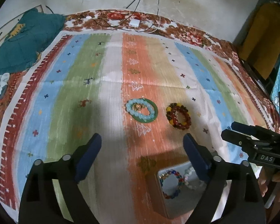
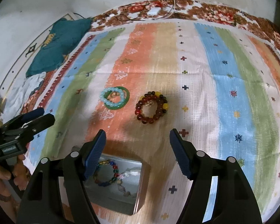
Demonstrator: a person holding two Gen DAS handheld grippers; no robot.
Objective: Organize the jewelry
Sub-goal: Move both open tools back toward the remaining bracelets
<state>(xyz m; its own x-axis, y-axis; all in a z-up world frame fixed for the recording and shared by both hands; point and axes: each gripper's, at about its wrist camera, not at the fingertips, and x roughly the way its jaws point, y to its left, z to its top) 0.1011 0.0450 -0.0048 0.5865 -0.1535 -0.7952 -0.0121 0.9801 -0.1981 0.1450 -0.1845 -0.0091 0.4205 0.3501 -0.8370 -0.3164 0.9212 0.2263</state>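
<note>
— Jewelry first: where does it lie against the jaws?

— Ahead of both pairs, on the striped cloth (image 1: 110, 97). A pale blue bead bracelet (image 1: 138, 108) rests on top of a green bangle (image 1: 152, 114), straight beyond the gap of the left gripper (image 1: 142, 141). Just beside them, towards that gripper's right finger, sits a dark red and yellow bead bracelet (image 1: 178, 116), apart from the green ring.

— And nearer in?

— A metal tin (image 2: 140, 192) lies open below the jaws (closer than any of the loose pieces). Inside it are a multicoloured bead bracelet (image 2: 108, 173) and a paler, clear-beaded strand (image 2: 125, 175). From the right wrist, the right gripper (image 2: 137, 138) has its left finger over the tin's near corner; from the left wrist, the tin sits under the left gripper's right finger.

— How do the jaws stand?

— Both pairs are released, spread wide, nothing between the blue pads (image 2: 95, 155). No piece is touched.

— Do the tools see each other?

— Yes. Each shows at the other's picture edge, with a hand (image 2: 1, 179) on its handle.
</note>
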